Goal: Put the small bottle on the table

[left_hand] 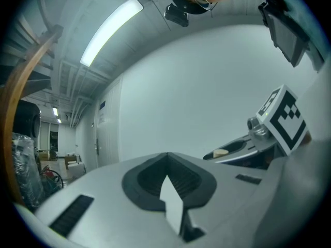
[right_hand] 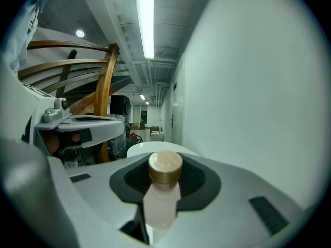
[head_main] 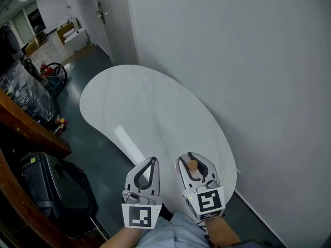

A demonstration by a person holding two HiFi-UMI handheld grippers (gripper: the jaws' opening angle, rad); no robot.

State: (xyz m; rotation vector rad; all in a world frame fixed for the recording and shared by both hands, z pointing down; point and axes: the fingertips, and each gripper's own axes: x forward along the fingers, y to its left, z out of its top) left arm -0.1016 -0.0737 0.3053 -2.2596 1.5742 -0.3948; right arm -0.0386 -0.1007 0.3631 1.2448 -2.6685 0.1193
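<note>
My right gripper (head_main: 193,157) is shut on a small pale bottle (head_main: 192,165) with a tan cap, above the near end of the white oval table (head_main: 145,112). In the right gripper view the bottle (right_hand: 163,192) stands upright between the dark pads (right_hand: 199,182), with the table (right_hand: 147,148) just beyond. My left gripper (head_main: 150,162) hovers beside it to the left, jaws together and empty. In the left gripper view its dark pads (left_hand: 147,182) meet at the tip with nothing between them. The right gripper (left_hand: 248,148) and the bottle's cap (left_hand: 221,152) show at the right of that view.
A grey wall (head_main: 248,71) runs along the table's right side. A curved wooden rail (head_main: 28,128) and a black bag (head_main: 49,182) on the floor lie to the left. Plastic-wrapped goods (head_main: 26,89) and a door (head_main: 101,14) are farther back.
</note>
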